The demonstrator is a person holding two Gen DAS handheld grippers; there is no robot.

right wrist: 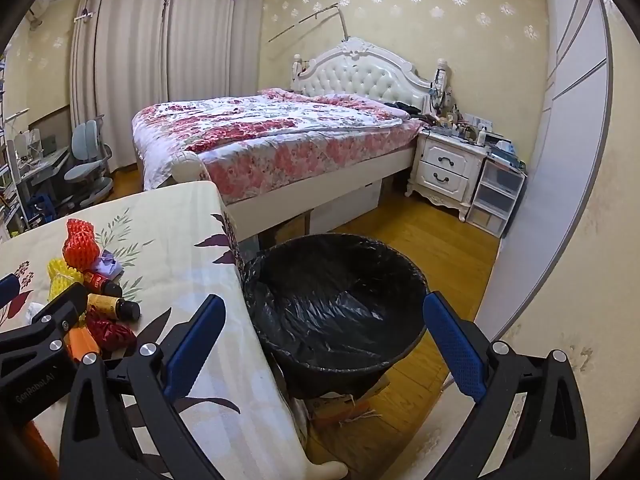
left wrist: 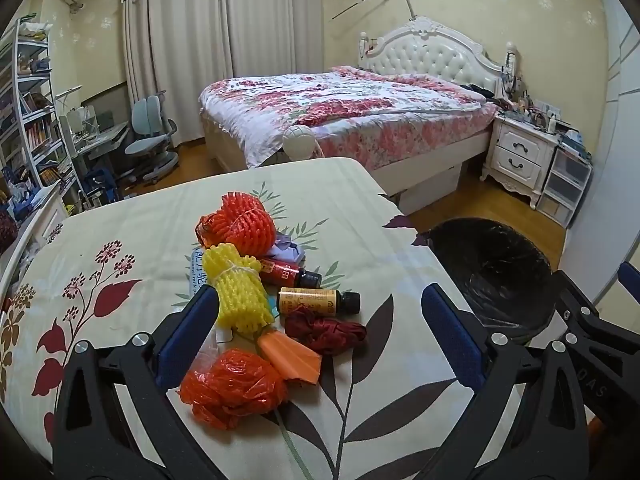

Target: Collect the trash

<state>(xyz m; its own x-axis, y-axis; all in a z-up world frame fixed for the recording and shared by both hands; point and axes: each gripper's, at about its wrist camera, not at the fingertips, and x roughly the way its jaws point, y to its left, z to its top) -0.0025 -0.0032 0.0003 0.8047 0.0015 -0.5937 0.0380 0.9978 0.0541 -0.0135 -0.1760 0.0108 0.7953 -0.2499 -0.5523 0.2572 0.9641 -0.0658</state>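
Both hand-held gripper (left wrist: 320, 320) jaws wide, trash pile (left wrist: 256, 300) between

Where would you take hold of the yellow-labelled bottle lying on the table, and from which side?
Grip the yellow-labelled bottle across its label, from above. It lies on its side with the black cap pointing toward the bin; the dark red wrapper crowds its near side.

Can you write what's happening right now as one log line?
left gripper: open, over trash pile | right gripper: open, empty, facing bin | bin: black liner, looks empty | trash on table: none collected
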